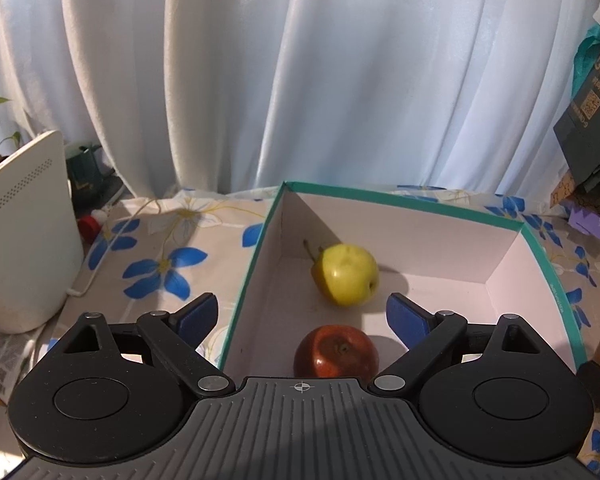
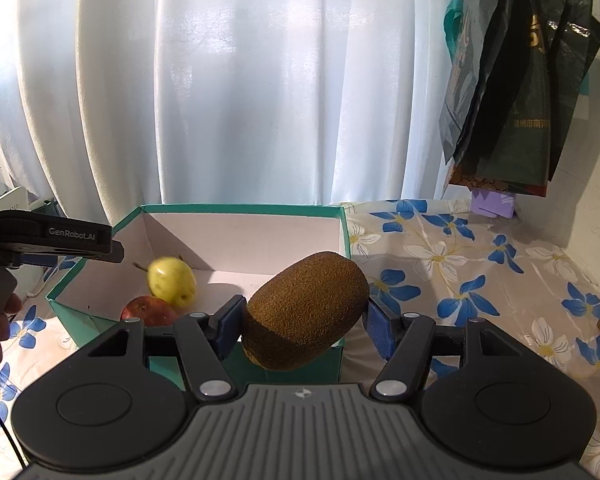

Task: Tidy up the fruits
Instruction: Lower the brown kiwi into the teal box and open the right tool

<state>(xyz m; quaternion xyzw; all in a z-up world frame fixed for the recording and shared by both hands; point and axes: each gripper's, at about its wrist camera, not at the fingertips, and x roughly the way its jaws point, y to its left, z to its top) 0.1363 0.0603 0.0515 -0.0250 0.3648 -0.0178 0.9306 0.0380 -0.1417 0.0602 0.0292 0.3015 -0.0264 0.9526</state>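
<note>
The left tool (image 1: 300, 316) stood wide with nothing between its blue pads, above the open box (image 1: 420, 204) on the flowered surface (image 1: 160, 268). Inside the box lay a yellow pear (image 1: 346, 274) and, nearer, a red apple (image 1: 336, 352), a little apart. The right tool (image 2: 304, 320) gripped a kiwi (image 2: 306, 312) between its pads, over the box's near wall.
</note>
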